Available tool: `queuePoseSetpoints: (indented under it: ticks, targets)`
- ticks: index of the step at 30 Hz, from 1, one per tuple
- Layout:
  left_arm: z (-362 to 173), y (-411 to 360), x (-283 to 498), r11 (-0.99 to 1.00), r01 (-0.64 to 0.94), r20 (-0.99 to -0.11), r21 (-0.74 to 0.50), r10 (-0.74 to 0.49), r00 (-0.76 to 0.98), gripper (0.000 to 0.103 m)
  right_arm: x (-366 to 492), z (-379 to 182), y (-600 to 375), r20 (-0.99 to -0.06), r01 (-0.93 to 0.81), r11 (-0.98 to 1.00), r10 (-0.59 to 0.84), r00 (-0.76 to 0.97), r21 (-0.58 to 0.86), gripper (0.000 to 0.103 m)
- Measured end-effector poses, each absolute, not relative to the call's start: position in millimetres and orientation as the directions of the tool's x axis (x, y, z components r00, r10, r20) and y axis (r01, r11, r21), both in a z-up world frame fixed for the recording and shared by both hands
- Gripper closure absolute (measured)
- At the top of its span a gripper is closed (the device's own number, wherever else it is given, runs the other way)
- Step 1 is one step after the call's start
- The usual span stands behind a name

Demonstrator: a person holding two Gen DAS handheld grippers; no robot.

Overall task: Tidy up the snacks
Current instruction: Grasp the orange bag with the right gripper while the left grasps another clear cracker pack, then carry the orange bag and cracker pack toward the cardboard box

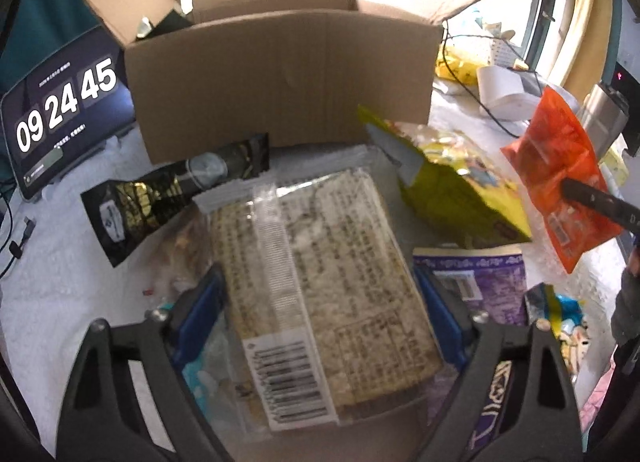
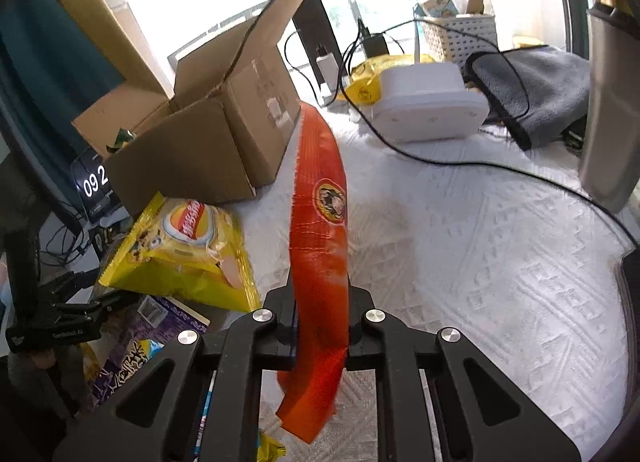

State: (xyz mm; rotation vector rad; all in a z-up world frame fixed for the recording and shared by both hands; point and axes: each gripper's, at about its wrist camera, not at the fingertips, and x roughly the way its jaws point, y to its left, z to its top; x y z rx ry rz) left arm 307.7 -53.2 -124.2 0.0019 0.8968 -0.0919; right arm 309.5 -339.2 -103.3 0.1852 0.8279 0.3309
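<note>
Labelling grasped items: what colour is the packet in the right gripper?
Orange-red packet, with a round dark logo; clearest in the right wrist view.

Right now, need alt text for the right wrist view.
The right gripper has its jaws shut on an orange snack packet, held edge-on above a white textured tablecloth. To its left lie a yellow chip bag and an open cardboard box; behind are a white appliance, black cables and a grey cloth.

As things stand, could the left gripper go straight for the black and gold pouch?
Probably not: the left gripper is shut on the clear cracker pack. The black and gold pouch itself lies uncovered.
</note>
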Motion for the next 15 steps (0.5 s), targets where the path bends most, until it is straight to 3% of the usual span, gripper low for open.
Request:
queuePoseSetpoints:
  ticks: [15]
  targets:
    - [-65.2, -28.6, 293.7, 0.995, 0.090, -0.683, -0.053, -0.102, 0.724, 0.013, 308.2, -36.6, -315.1, -0.603, -0.283, 0.933, 0.361, 0.712, 0.224, 0.089]
